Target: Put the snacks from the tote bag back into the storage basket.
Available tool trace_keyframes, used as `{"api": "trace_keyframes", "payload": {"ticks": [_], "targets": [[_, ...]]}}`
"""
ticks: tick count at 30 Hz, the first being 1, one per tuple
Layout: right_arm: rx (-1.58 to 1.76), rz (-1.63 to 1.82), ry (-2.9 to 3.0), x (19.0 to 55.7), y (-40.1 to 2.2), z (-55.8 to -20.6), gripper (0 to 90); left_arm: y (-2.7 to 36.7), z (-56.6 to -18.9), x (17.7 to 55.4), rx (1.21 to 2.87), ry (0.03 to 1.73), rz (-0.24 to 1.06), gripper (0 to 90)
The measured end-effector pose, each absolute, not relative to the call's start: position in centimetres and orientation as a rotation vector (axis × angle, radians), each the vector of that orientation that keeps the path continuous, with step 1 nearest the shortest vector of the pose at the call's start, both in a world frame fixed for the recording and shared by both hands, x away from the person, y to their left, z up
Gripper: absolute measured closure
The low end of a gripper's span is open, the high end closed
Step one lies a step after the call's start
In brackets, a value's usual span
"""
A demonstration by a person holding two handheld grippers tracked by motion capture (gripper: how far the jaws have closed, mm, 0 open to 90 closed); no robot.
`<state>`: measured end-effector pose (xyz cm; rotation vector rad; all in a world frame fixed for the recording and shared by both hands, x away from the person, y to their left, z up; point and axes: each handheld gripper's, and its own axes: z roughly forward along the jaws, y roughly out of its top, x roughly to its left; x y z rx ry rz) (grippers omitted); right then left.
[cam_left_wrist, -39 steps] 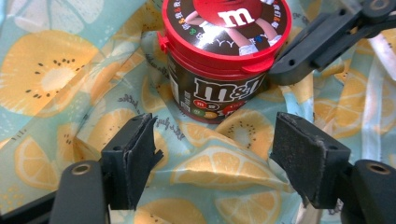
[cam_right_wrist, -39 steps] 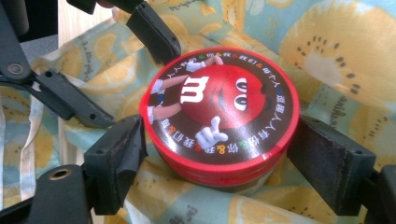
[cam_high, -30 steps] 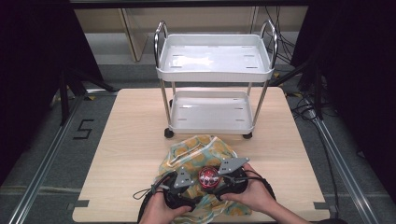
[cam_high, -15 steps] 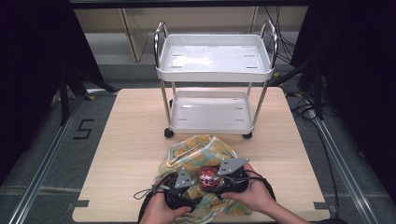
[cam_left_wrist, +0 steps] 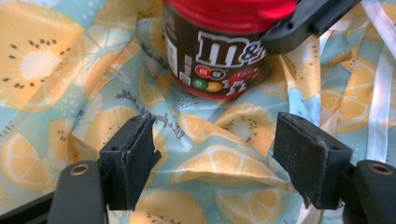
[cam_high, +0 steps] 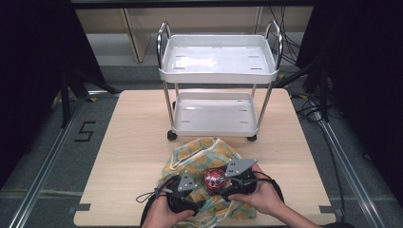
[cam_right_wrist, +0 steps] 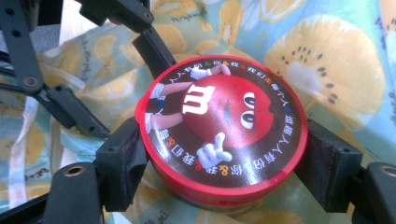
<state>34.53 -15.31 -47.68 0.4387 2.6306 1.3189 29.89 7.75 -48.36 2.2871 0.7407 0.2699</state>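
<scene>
A candy jar (cam_high: 216, 178) with a red lid (cam_right_wrist: 222, 121) and a brown label (cam_left_wrist: 215, 60) stands on a fruit-print cloth bag (cam_high: 204, 152) at the table's near edge. My right gripper (cam_right_wrist: 224, 163) is shut on the jar, one pad on each side of the lid. In the high view the right gripper (cam_high: 223, 183) comes in from the jar's right. My left gripper (cam_left_wrist: 215, 154) is open just short of the jar, low over the bag's fabric (cam_left_wrist: 46, 70), and its pads press nothing. From above, the left gripper (cam_high: 197, 190) sits left of the jar.
A white two-shelf cart (cam_high: 218, 71) on wheels stands at the far side of the wooden table (cam_high: 133, 137), both shelves bare. The bag's white strap (cam_left_wrist: 380, 93) lies loose beside the jar. Dark floor and rails surround the table.
</scene>
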Motion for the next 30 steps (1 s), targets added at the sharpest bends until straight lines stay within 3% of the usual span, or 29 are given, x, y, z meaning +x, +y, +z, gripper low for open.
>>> {"api": "trace_keyframes", "payload": {"ticks": [30], "targets": [[0.429, 1.454, 2.549, 34.9, -17.3, -43.2, 26.3, 8.0, -47.8, 29.8, 2.247, 0.778, 0.265, 28.0]]}}
